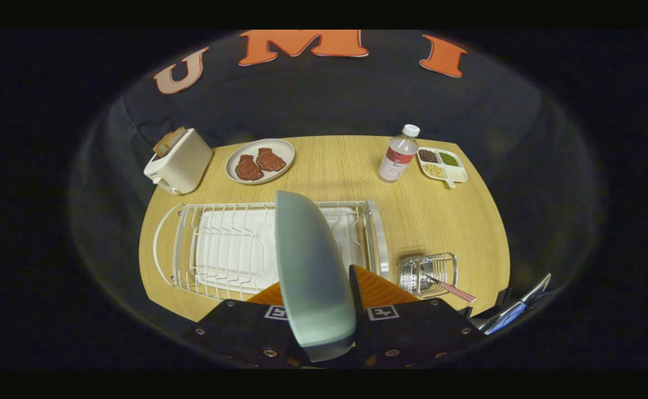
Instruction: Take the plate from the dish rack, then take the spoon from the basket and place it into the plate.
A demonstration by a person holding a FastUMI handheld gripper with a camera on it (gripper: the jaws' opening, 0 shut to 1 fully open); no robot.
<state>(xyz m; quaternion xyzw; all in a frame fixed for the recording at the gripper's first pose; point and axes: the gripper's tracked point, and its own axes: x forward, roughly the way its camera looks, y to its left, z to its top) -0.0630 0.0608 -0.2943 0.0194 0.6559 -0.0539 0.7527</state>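
I've got the gripper (317, 310) clamped on the grey-green plate (310, 266), both orange fingers (382, 288) pressing its sides, plate held on edge above the white wire dish rack (218, 249) (rack sits on a white drip tray). Spoon (450, 288) with the checked handle lies in the small wire basket (428, 271), just beside the rack. Beyond: toaster (178, 160), plate of meat (260, 160), water bottle (398, 154), divided snack tray (442, 164) on the wooden table (335, 166).

Between my jaws a matt, smooth grey-green plate (310, 271), my fingers (382, 289) ribbed orange plastic, shiny wire dish rack (190, 249), glossy metal basket (429, 271), pale wood-grain bench (445, 221), clear plastic bottle (398, 155)
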